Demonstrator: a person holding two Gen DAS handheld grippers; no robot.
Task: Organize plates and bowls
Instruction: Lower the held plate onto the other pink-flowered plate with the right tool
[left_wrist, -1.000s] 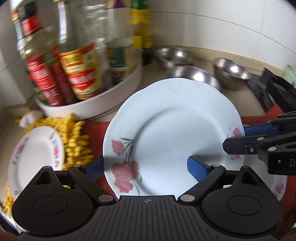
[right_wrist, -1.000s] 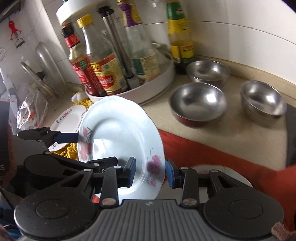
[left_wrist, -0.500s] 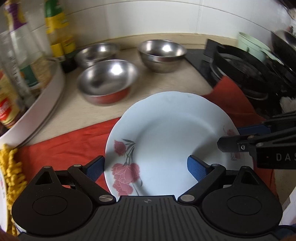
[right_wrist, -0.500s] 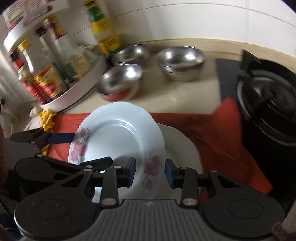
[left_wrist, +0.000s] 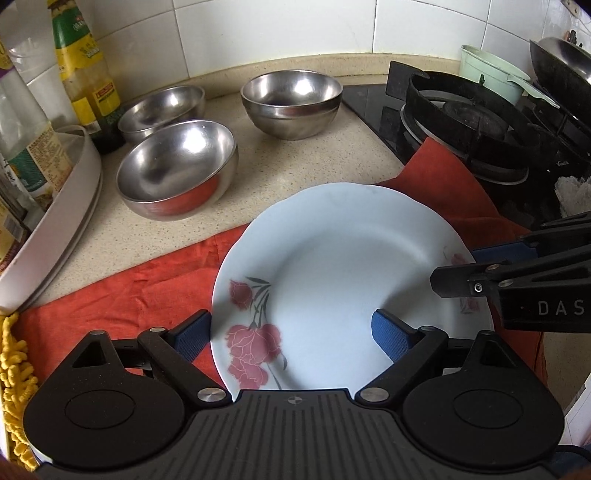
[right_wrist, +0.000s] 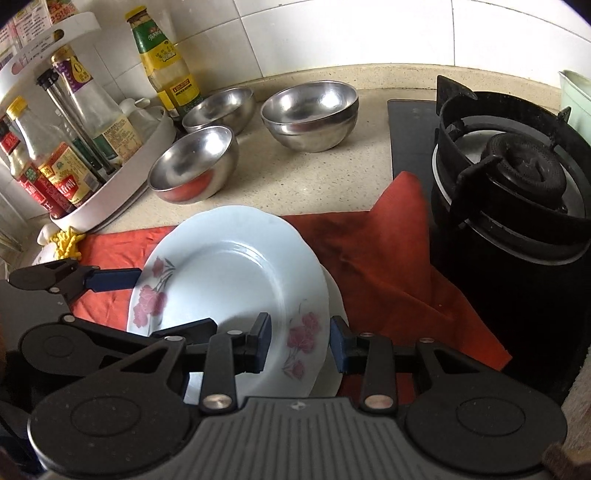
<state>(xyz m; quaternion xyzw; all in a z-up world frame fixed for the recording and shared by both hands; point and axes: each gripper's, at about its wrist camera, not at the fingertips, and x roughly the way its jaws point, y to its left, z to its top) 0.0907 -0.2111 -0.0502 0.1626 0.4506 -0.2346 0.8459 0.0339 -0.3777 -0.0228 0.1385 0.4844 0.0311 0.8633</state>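
A white plate with pink roses (left_wrist: 332, 266) hangs tilted over the red cloth (left_wrist: 140, 291), held from two sides. My left gripper (left_wrist: 291, 328) has its jaws set wide, one pad under the plate's left rim and the other on its inner face. My right gripper (right_wrist: 300, 341) is shut on the rim by the rose print. A second white plate (right_wrist: 334, 291) peeks out from under the held one on the cloth. A steel bowl (left_wrist: 177, 170) stands near, another bowl (left_wrist: 162, 107) behind it, and two stacked bowls (left_wrist: 291, 99) further right.
A white turntable rack (right_wrist: 122, 188) with sauce bottles stands at the left. The black gas stove (right_wrist: 517, 177) rises at the right, against the cloth's edge. A yellow mat (left_wrist: 14, 369) lies at the far left. A pale green cup (left_wrist: 487, 70) is behind the stove.
Both grippers carried the plate to the right, away from the bottle rack and a small flowered plate, to the cloth beside the stove. The plate rolled flatter. The grips look unchanged.
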